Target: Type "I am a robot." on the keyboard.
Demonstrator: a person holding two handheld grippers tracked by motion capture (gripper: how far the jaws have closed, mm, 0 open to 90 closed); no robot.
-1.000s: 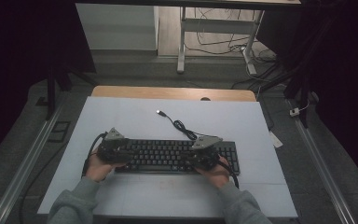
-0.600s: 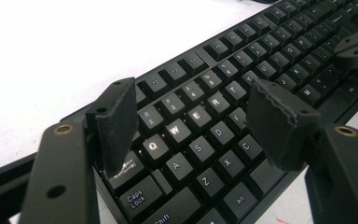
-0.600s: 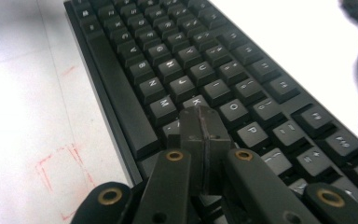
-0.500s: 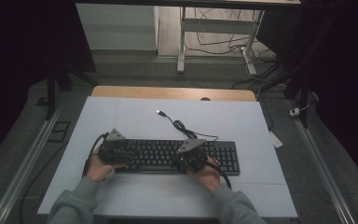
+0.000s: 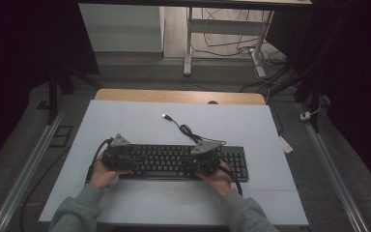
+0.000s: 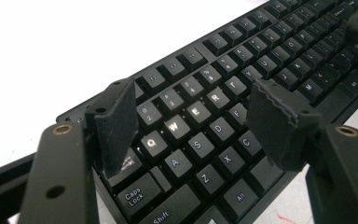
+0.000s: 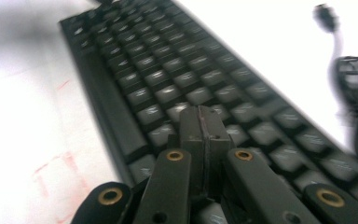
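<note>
The black keyboard (image 5: 183, 162) lies on the tabletop (image 5: 140, 121); the left claw (image 6: 200, 123) stands open over its letter keys, while the right claw (image 7: 204, 128), pressed closed and empty, points down at the keys, probably to press one.

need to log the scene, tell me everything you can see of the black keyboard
The keyboard is a black, full-size board that looks plastic, with white-lettered keys and a number pad at its right end. It lies flat, lengthwise across the near half of the pale table. Its black cable loops behind it and ends in a loose USB plug. The left claw stands open over the QWERTY keys, one pad down by the Q; the right claw, shut with nothing in it, hovers low over the keys farther right; contact cannot be told.
</note>
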